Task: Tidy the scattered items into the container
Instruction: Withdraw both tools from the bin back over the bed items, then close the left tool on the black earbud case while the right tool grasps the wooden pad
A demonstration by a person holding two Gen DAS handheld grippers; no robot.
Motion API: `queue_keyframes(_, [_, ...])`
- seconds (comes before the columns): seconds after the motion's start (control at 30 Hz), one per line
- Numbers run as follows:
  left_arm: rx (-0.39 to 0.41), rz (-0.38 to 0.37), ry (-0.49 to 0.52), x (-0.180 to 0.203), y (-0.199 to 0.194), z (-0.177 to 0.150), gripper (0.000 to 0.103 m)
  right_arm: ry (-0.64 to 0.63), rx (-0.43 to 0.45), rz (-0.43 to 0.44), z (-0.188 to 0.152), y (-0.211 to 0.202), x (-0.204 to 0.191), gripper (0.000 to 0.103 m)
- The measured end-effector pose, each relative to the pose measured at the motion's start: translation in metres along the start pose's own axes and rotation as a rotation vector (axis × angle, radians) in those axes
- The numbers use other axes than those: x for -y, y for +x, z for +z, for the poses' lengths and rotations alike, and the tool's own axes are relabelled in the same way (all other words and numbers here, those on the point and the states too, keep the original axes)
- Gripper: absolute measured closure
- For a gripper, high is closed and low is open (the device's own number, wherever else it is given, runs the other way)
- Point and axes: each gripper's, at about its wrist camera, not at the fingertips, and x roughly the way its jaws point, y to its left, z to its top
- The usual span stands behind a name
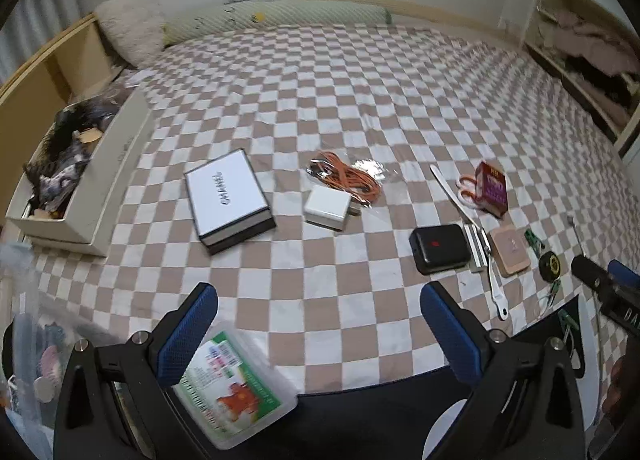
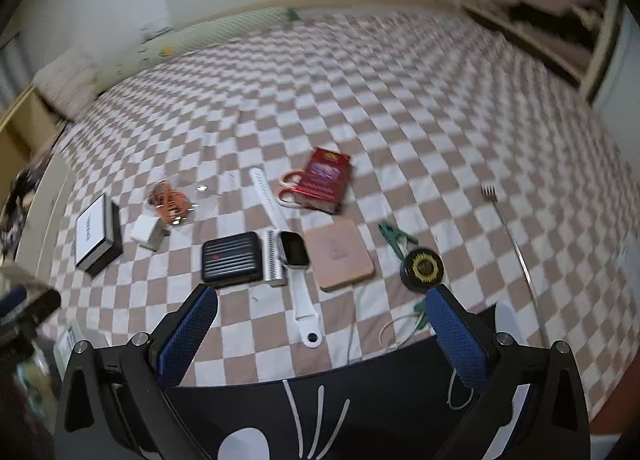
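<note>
Plastic card case (image 1: pixel 236 388) touching L fingers (image 1: pixel 188 340), both grippers wide open.

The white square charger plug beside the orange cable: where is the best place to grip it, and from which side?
Probably across the two flat side faces of the white square charger plug, coming from above. It lies flat on the checkered bedsheet, its prongs pointing toward the orange cable, so keep the fingers clear of that end.

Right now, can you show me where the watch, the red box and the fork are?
white smartwatch (image 2: pixel 295 247), right wrist view, on its dark screen
red box (image 2: pixel 326 178), right wrist view, middle of its top face
fork (image 2: pixel 489 192), right wrist view, on its tines
</note>
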Motion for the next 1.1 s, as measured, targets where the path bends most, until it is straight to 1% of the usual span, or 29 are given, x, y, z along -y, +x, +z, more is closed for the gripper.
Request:
queue_keyframes(0.1, [-0.030,0.014,0.037,0.016,0.018,0.003,0.002,0.046,-0.024,-0.049,0.003,0.013,0.014,0.000])
queue_keyframes(0.17, [-0.049,0.012,0.051,0.024,0.030,0.004,0.002,0.066,-0.036,-0.067,0.006,0.019,0.021,0.000])
queue_keyframes(0.27, [-0.077,0.006,0.056,0.033,0.047,0.006,0.002,0.106,-0.064,-0.069,0.010,0.031,0.033,0.000])
queue_keyframes(0.33, [-0.104,-0.005,0.038,0.038,0.061,0.008,0.002,0.107,-0.083,-0.069,0.013,0.040,0.034,0.000])
queue_keyframes(0.47, [-0.150,-0.073,-0.041,0.047,0.088,0.011,0.002,0.070,-0.117,-0.063,0.019,0.057,0.032,0.000])
queue_keyframes(0.5, [-0.160,-0.091,-0.060,0.049,0.094,0.011,0.002,0.059,-0.123,-0.061,0.020,0.061,0.031,0.001])
queue_keyframes(0.57, [-0.173,-0.118,-0.069,0.054,0.102,0.012,0.002,0.041,-0.138,-0.070,0.023,0.069,0.027,0.011])
queue_keyframes(0.63, [-0.182,-0.143,-0.102,0.054,0.112,0.013,0.002,0.024,-0.151,-0.073,0.025,0.076,0.023,0.013])
queue_keyframes(0.7, [-0.201,-0.182,-0.156,0.053,0.125,0.014,0.002,0.007,-0.163,-0.071,0.027,0.083,0.018,0.016])
queue_keyframes(0.77, [-0.226,-0.212,-0.189,0.053,0.136,0.012,0.002,-0.005,-0.174,-0.057,0.030,0.089,0.014,0.022])
queue_keyframes(0.83, [-0.260,-0.210,-0.186,0.058,0.148,0.011,0.002,-0.010,-0.185,-0.051,0.032,0.095,0.009,0.025])
queue_keyframes(0.87, [-0.271,-0.208,-0.176,0.061,0.152,0.012,0.002,-0.012,-0.191,-0.049,0.033,0.099,0.007,0.026])
queue_keyframes(1.1, [-0.267,-0.224,-0.127,0.074,0.156,0.023,0.002,-0.027,-0.236,-0.042,0.037,0.130,-0.002,0.027])
